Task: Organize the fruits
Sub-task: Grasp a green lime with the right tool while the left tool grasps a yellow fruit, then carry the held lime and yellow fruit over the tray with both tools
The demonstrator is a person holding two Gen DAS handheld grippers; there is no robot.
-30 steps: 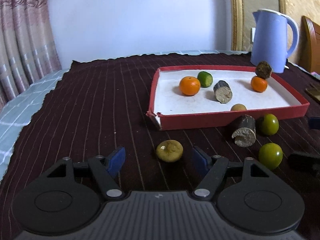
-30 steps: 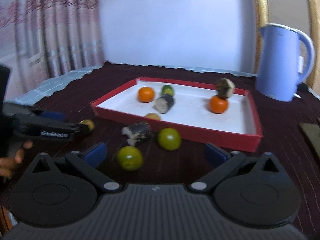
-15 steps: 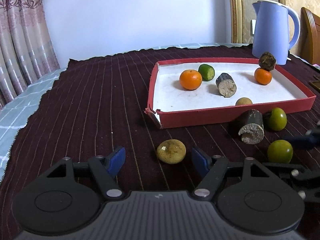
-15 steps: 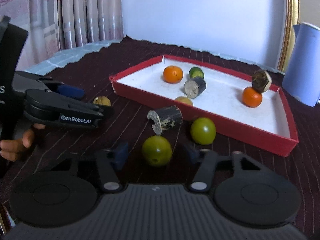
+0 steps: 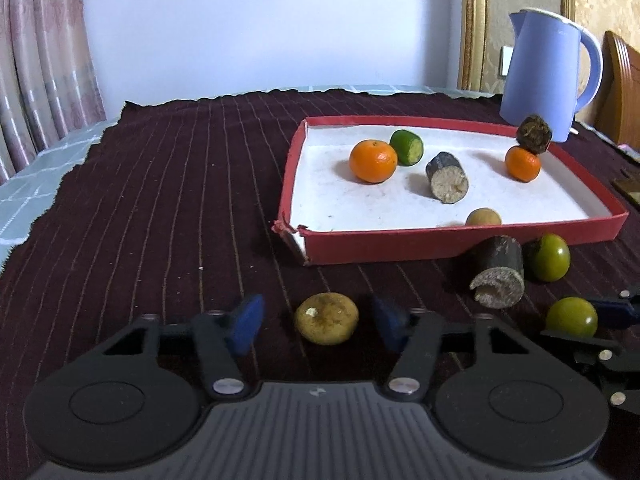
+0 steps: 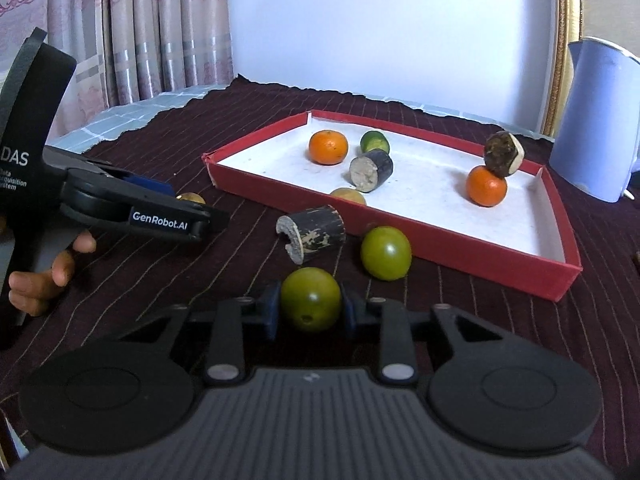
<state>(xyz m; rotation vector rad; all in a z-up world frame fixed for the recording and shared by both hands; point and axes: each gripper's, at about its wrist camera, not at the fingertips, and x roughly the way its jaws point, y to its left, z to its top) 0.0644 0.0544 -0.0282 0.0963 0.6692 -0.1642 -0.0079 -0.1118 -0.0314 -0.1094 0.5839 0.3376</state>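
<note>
A yellow-brown fruit (image 5: 326, 319) lies on the dark striped cloth between the blue pads of my left gripper (image 5: 320, 324). Its jaws are closing, and a gap still shows on both sides of the fruit. My right gripper (image 6: 310, 310) is closing too, with both pads pressed on a round green fruit (image 6: 311, 299). The same green fruit (image 5: 571, 317) appears at the right edge of the left wrist view. The red tray (image 5: 440, 240) with a white floor holds two oranges, a lime, two dark cane pieces and a tan fruit.
In front of the tray lie a dark cane piece (image 6: 312, 232) and a second green fruit (image 6: 385, 253). A blue kettle (image 5: 548, 80) stands behind the tray's far right corner. A person's hand (image 6: 44, 280) holds the left gripper. Curtains hang at the left.
The right gripper's jaws came together from wide open and now press on the green fruit. The left gripper's pads have drawn closer around the yellow-brown fruit.
</note>
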